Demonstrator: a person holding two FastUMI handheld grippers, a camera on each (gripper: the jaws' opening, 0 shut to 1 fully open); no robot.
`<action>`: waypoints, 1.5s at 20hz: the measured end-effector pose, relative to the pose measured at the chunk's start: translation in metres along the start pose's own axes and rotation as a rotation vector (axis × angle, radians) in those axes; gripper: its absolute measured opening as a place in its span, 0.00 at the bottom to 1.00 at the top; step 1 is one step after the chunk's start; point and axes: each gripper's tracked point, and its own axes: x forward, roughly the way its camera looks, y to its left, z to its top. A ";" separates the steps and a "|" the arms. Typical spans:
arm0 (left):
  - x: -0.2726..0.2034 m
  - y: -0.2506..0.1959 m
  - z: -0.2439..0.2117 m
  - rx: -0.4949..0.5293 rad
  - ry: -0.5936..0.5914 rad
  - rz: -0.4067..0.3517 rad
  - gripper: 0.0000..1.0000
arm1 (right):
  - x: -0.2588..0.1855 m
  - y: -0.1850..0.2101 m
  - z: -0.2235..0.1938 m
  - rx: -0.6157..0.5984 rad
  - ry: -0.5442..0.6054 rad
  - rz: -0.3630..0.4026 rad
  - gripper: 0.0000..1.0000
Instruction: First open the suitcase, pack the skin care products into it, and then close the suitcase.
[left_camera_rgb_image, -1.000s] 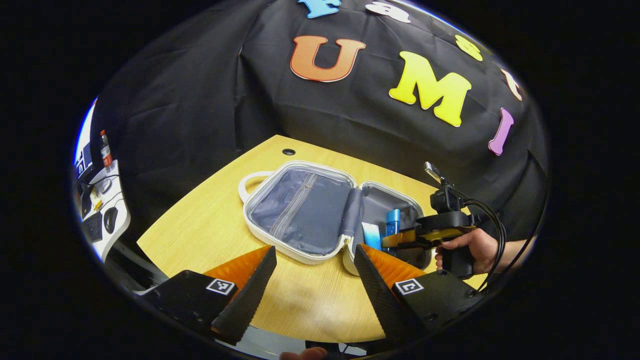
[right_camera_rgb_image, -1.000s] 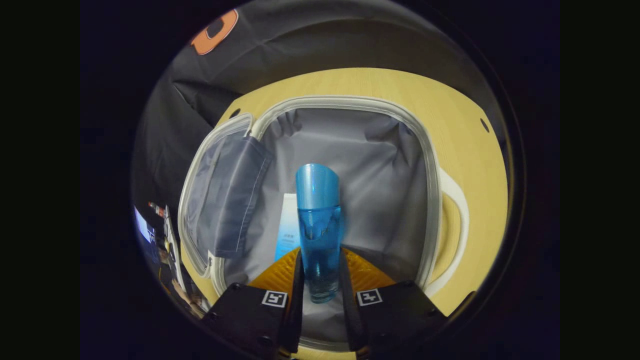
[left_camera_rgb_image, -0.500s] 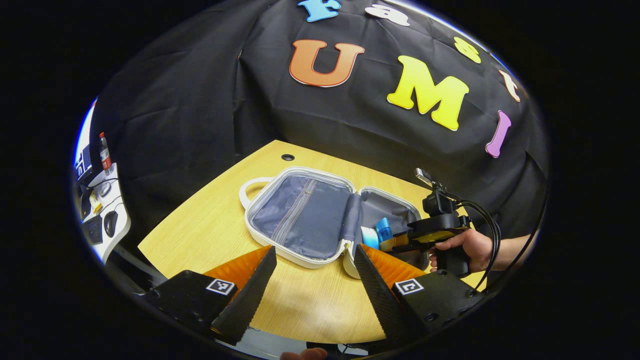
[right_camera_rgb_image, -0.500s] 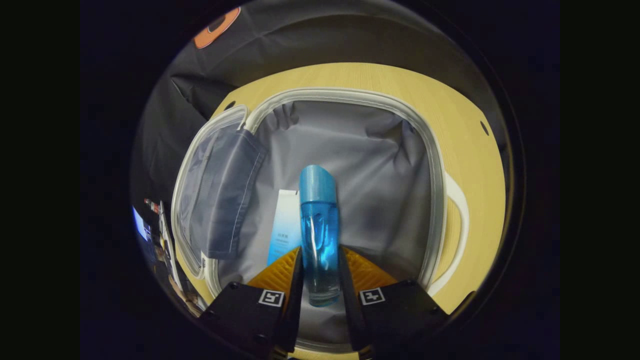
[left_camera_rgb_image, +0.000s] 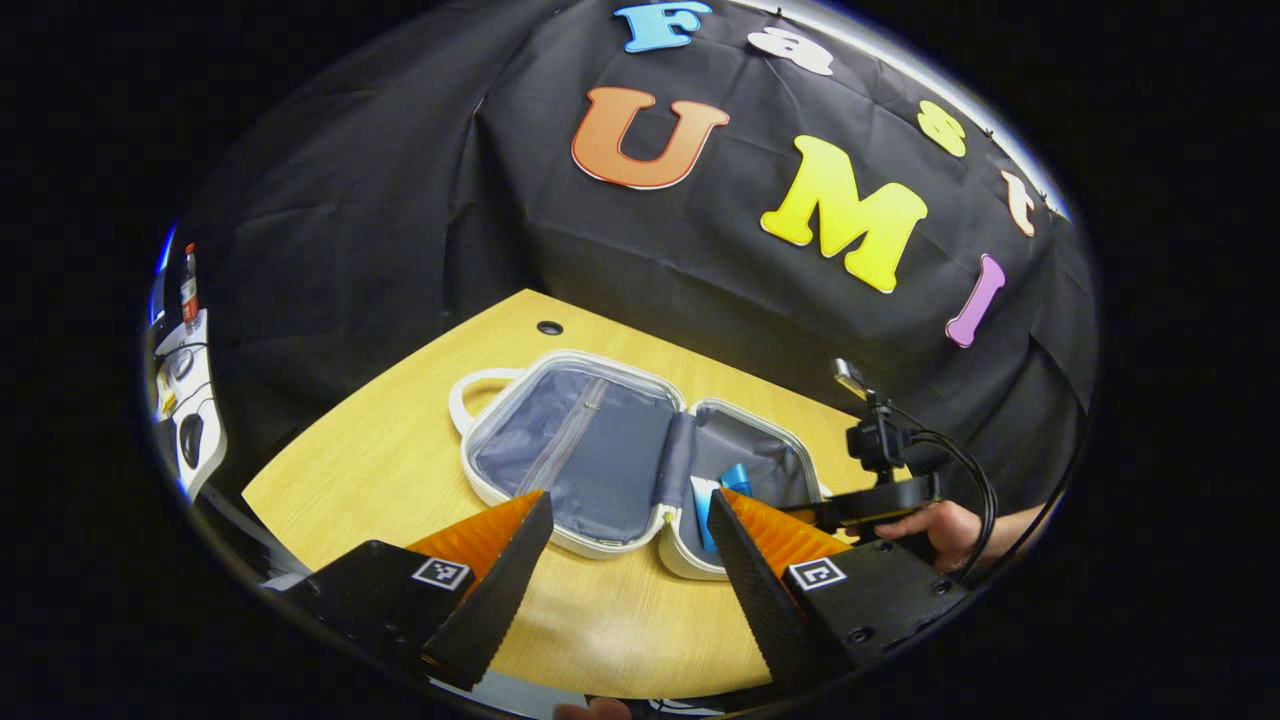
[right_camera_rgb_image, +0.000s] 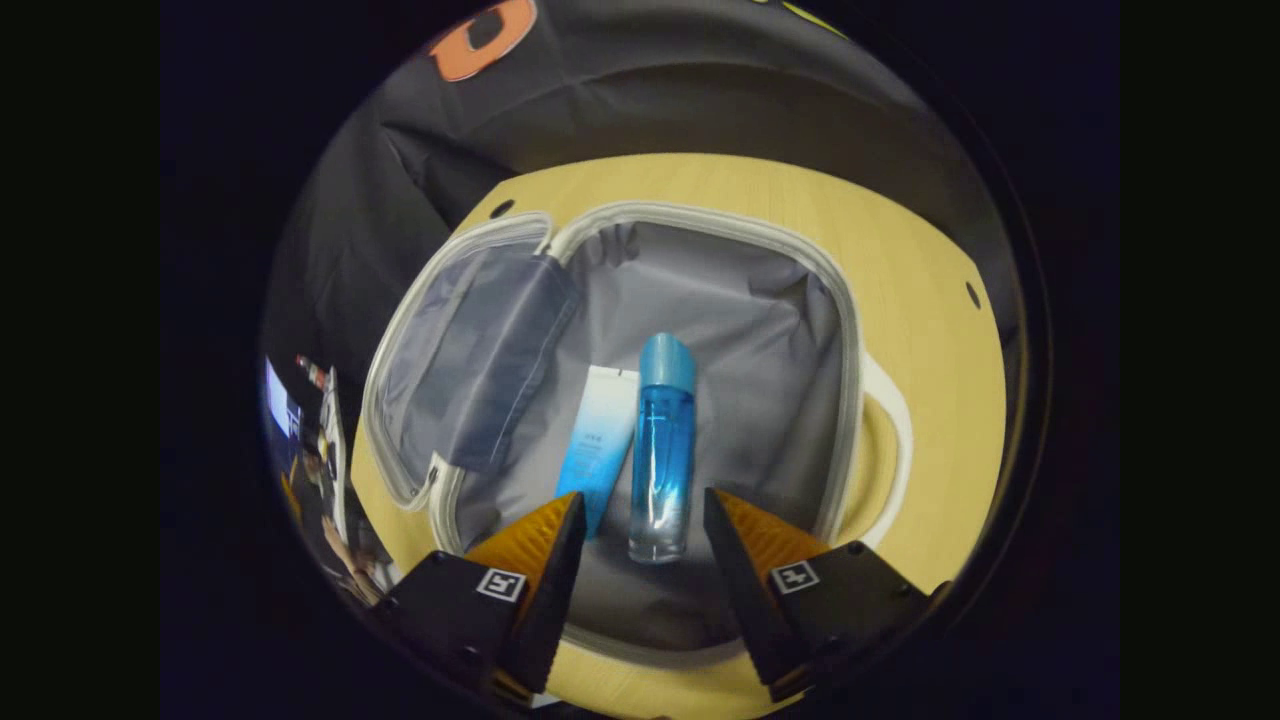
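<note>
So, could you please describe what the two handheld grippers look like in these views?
Each gripper, left gripper and right gripper, has two wedge-shaped, ribbed fingers on black blocks bearing small square black-and-white markers. In the left gripper view the right one shows a black body with a small camera on top and a black cable looping behind; a bare hand grips it.

White hard-shell suitcase (right_camera_rgb_image: 880, 400) lying open flat, grey fabric lining, blue clear-bodied bottle (right_camera_rgb_image: 662, 450) with blue cap lying on its side in the suitcase's deeper half, white-to-blue tube (right_camera_rgb_image: 598, 440) touching the bottle's left side
</note>
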 end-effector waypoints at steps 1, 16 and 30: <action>0.001 0.009 0.007 0.009 -0.014 0.009 1.00 | -0.009 -0.001 0.001 -0.037 -0.021 -0.002 0.74; 0.142 0.191 0.022 -0.636 0.021 -0.076 0.96 | -0.111 -0.022 -0.008 -0.215 -0.164 0.023 0.80; 0.198 0.177 0.045 -0.793 0.044 -0.158 0.31 | -0.121 -0.037 -0.010 -0.087 -0.165 0.041 0.82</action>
